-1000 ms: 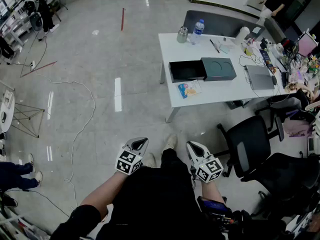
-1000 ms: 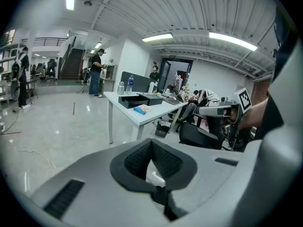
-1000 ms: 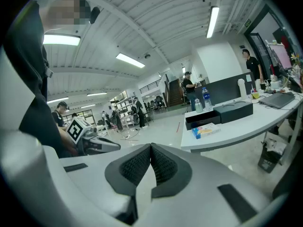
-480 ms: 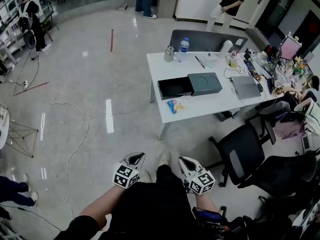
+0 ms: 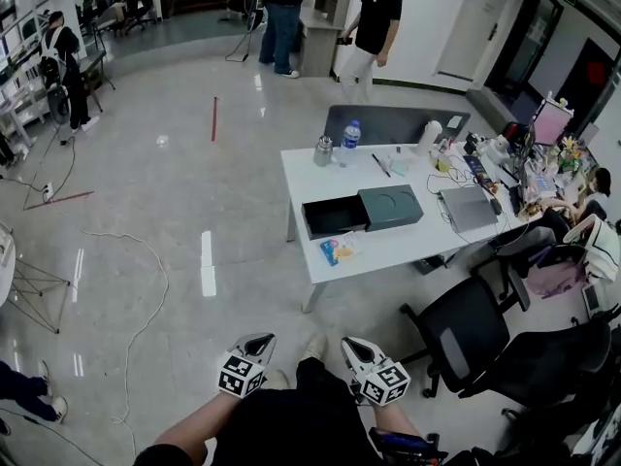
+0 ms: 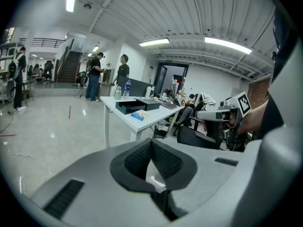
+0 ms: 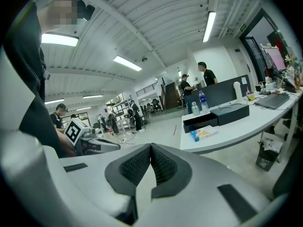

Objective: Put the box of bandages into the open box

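The box of bandages (image 5: 337, 250) is small, blue and yellow, and lies flat near the front edge of the white table (image 5: 388, 255). Just behind it stands the open box (image 5: 335, 216), a dark empty tray with its grey-green lid (image 5: 391, 207) beside it on the right. Both also show far off in the left gripper view, bandage box (image 6: 139, 115) and open box (image 6: 129, 107), and in the right gripper view, bandage box (image 7: 203, 133) and open box (image 7: 201, 122). My left gripper (image 5: 256, 340) and right gripper (image 5: 351, 344) are held close to my body, well short of the table, both shut and empty.
Black office chairs (image 5: 466, 333) stand at the table's right front. A water bottle (image 5: 350, 136), a flask (image 5: 323, 149) and a laptop (image 5: 468, 207) sit on the table. A cable (image 5: 146, 299) snakes over the glossy floor at left. People (image 5: 374, 17) stand far beyond the table.
The head view has tilted up: the table and both grippers sit lower in the picture, and people at the far end have come into view. Both grippers stay shut.
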